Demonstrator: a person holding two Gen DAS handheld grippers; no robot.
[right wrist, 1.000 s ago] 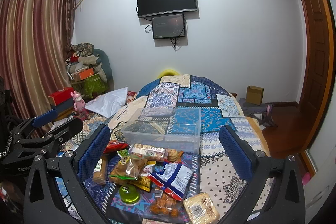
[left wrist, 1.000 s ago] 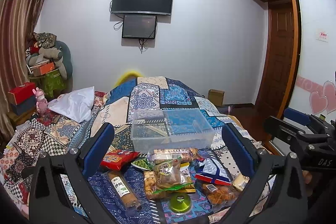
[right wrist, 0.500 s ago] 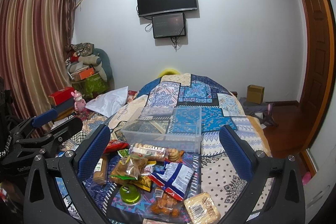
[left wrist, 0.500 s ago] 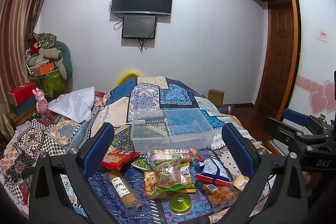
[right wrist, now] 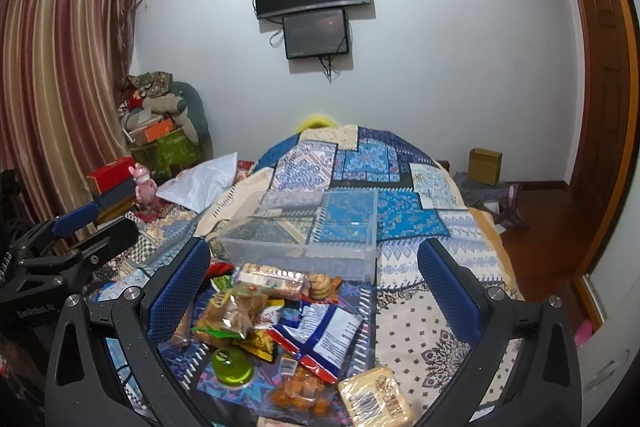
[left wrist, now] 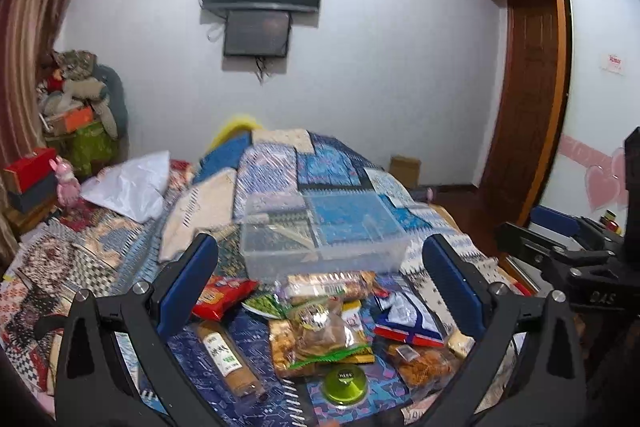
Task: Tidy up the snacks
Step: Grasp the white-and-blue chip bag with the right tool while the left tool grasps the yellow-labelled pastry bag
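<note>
A heap of snack packets lies on the patterned bedspread: a red bag (left wrist: 222,297), a brown tube (left wrist: 228,361), a green round tin (left wrist: 344,385), a blue-and-white bag (right wrist: 324,337) and a pale wrapped cake (right wrist: 376,399). Behind them stands an empty clear plastic box (left wrist: 320,239) (right wrist: 304,231). My left gripper (left wrist: 320,263) hangs open above the heap, nothing between its fingers. My right gripper (right wrist: 314,263) is open too, over the same heap. Each gripper shows at the edge of the other's view.
The bed (right wrist: 436,315) drops off at the right toward a wooden floor and door (left wrist: 528,107). A white pillow (left wrist: 132,187) lies at the left. Boxes and soft toys (right wrist: 160,131) are stacked by the curtain. A cardboard box (right wrist: 484,165) sits on the floor.
Both views have shifted only slightly; the left wrist view is a little blurred from motion. The snacks and the box lie as before, and both grippers stay open.
</note>
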